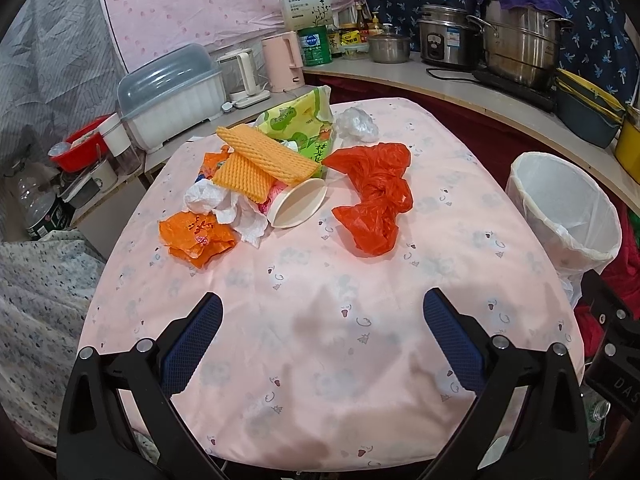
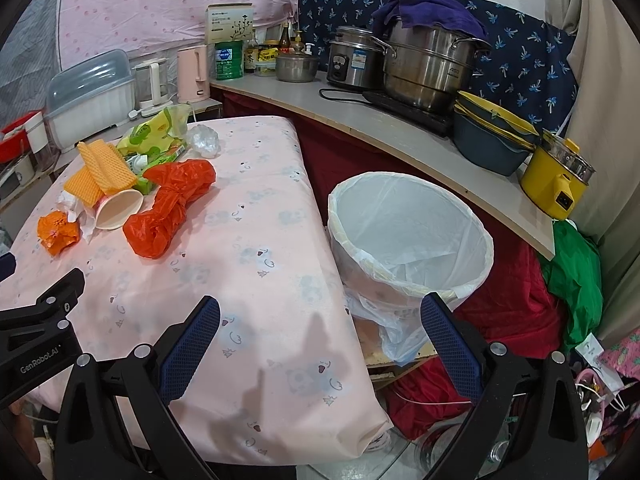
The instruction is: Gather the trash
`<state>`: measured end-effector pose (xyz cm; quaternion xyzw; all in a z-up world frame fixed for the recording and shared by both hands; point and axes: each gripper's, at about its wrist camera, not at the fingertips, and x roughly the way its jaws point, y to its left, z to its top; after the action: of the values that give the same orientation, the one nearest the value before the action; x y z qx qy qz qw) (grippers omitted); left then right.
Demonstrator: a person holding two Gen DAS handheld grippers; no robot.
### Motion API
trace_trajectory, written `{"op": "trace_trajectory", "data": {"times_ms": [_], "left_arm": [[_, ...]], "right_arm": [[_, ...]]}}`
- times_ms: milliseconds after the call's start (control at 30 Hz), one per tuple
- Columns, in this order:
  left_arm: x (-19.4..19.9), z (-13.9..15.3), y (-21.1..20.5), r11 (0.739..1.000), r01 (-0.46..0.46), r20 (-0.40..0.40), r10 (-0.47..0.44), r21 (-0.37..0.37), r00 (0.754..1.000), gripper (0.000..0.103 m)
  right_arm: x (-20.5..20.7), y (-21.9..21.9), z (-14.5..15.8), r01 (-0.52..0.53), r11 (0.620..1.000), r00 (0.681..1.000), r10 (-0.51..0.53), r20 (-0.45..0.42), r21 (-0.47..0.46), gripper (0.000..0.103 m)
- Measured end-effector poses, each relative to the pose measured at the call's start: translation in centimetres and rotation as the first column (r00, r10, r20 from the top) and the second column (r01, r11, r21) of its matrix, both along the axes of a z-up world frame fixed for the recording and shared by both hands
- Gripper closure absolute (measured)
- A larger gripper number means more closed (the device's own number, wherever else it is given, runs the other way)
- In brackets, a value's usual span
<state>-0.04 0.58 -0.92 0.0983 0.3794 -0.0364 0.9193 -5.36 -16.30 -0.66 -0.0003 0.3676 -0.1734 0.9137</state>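
Observation:
Trash lies in a pile at the far side of the pink-clothed table [image 1: 320,320]: a red plastic bag [image 1: 374,196], a paper cup [image 1: 298,204] on its side, orange foam netting [image 1: 264,156], a green wrapper [image 1: 304,120], white tissue [image 1: 224,208], an orange wrapper [image 1: 196,236] and a clear bag [image 1: 356,122]. The white-lined bin [image 2: 408,236] stands right of the table. My left gripper [image 1: 322,312] is open and empty over the table's near part. My right gripper [image 2: 320,314] is open and empty above the table's right edge, beside the bin. The red bag [image 2: 168,208] shows there too.
A counter [image 2: 400,132] behind holds steel pots [image 2: 428,64], stacked basins [image 2: 492,140], a yellow cooker [image 2: 556,180], kettles and jars. A dish box [image 1: 172,96] sits at the far left. Red and green cloths [image 2: 572,272] lie on the floor by the bin.

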Motion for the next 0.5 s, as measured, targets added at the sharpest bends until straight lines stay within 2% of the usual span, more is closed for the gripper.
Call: {"op": "trace_trajectory", "data": {"times_ms": [500], "left_arm": [[-0.18, 0.05, -0.23, 1.000, 0.019, -0.001, -0.019, -0.019, 1.000, 0.007]], "right_arm": [[-0.44, -0.52, 0.01, 0.017, 1.000, 1.000, -0.017, 0.005, -0.002, 0.007]]}}
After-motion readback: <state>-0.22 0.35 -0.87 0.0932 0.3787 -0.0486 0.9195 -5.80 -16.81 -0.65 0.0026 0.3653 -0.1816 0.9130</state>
